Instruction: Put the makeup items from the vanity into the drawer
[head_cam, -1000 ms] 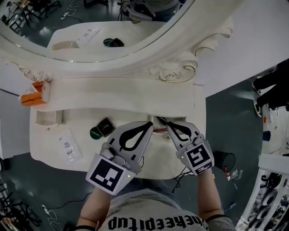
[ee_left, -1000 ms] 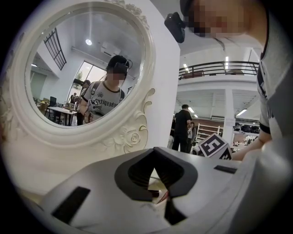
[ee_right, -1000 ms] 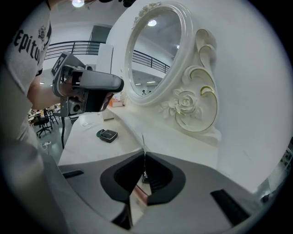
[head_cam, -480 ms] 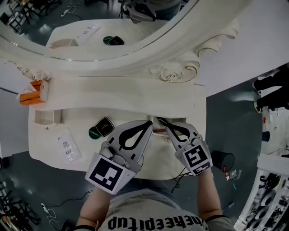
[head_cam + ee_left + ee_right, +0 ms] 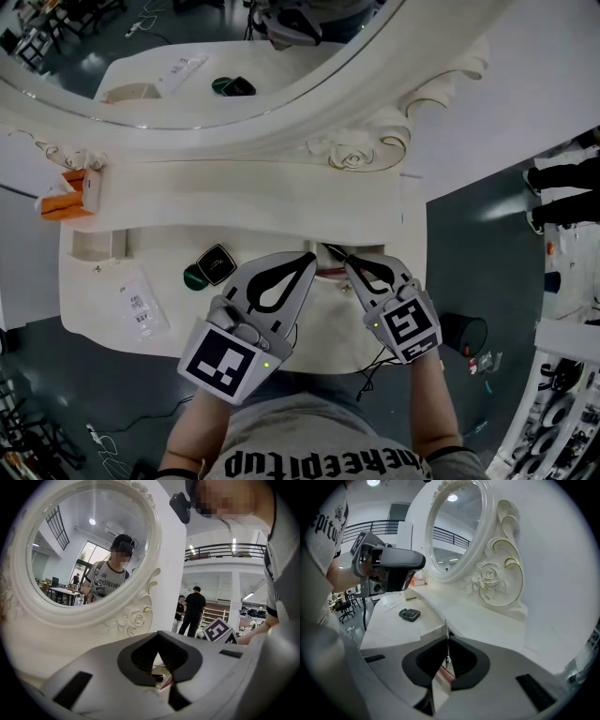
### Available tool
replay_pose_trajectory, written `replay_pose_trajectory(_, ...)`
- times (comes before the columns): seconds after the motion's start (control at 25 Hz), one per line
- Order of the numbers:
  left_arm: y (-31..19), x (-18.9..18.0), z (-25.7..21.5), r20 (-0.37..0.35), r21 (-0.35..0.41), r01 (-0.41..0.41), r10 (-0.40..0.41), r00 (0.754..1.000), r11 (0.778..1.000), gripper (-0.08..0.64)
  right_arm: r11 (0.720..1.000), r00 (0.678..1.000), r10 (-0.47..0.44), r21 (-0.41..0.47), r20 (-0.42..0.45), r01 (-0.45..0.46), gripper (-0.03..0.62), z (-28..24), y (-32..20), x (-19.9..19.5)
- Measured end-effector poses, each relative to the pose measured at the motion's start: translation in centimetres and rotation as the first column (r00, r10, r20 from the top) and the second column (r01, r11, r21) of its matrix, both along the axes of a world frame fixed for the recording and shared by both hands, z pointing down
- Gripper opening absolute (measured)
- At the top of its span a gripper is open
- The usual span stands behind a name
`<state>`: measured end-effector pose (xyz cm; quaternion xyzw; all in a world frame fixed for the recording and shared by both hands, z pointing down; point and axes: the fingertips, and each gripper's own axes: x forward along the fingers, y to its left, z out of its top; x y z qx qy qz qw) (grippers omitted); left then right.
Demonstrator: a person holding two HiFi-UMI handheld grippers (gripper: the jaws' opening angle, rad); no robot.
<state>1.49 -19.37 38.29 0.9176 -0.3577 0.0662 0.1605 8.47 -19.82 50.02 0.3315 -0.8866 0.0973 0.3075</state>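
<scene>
Pinching a thin makeup item (image 5: 445, 635) edge-on, my right tool (image 5: 345, 263) is closed at the vanity's front middle; my left tool (image 5: 310, 257) is closed and empty. The item looks light and slippery, best gripped mid-length. A dark compact (image 5: 210, 265) waits on the surface (image 5: 159, 262).

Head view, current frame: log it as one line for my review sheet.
left tool shut, nothing between | right tool shut on thin flat item, edge-on | green compact lying on vanity
</scene>
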Motion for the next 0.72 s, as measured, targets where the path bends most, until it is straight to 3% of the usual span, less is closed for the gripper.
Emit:
replay_pose_trajectory(0.48,0.2,-0.1,-0.1,-0.003,0.004,-0.007,0.007,1.000,1.000,0.021,1.000,1.000,0.008,0.008,0.016,-0.008,0.054,-0.5,0.0,-0.2)
replay_pose_trajectory(0.72,0.5,-0.1,-0.3,-0.008,0.009,-0.017,0.017,1.000,1.000,0.021,0.999,0.999,0.034,0.027,0.042,-0.035,0.022,-1.3,0.1,-0.2)
